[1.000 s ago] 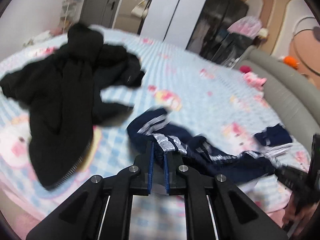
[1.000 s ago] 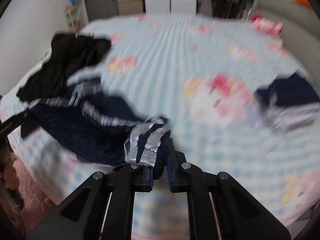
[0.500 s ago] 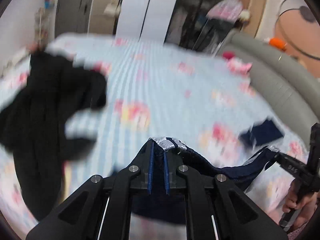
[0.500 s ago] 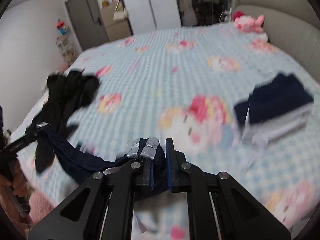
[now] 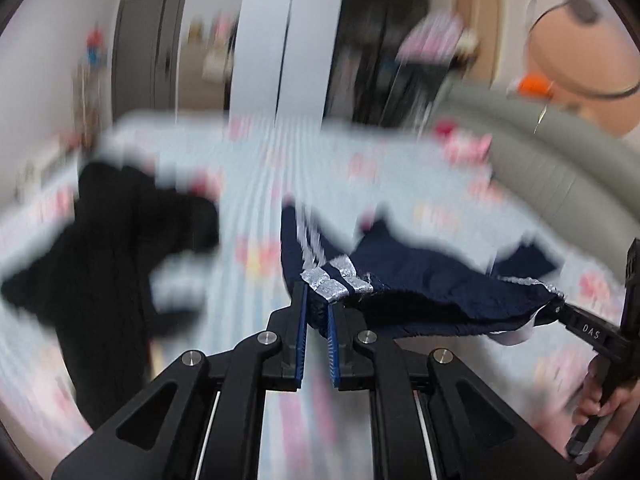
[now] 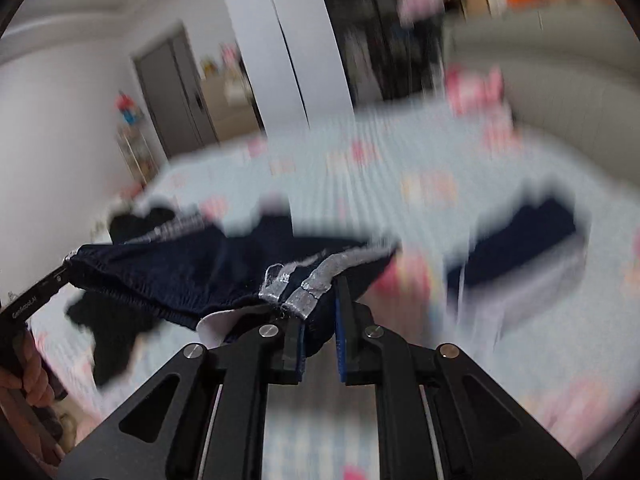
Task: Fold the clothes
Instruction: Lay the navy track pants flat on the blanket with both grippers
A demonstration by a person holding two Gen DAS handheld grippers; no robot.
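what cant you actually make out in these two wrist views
- Left wrist view: motion blur smears the black garment on the bed; its type is unclear.
- Right wrist view: the folded pile is blurred; its item count is unreadable.
- Both views: the navy shorts hang bunched between left gripper and right gripper, hiding their far side.

Navy cloth shorts (image 5: 432, 284), cracked shiny silver stripes; matt black claw (image 5: 318, 312).

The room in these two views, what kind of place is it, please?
Most likely a bedroom in a home: a wide bed with a light blue checked cartoon-print sheet, a grey padded headboard along its side, and tall white and dark wardrobe doors behind.
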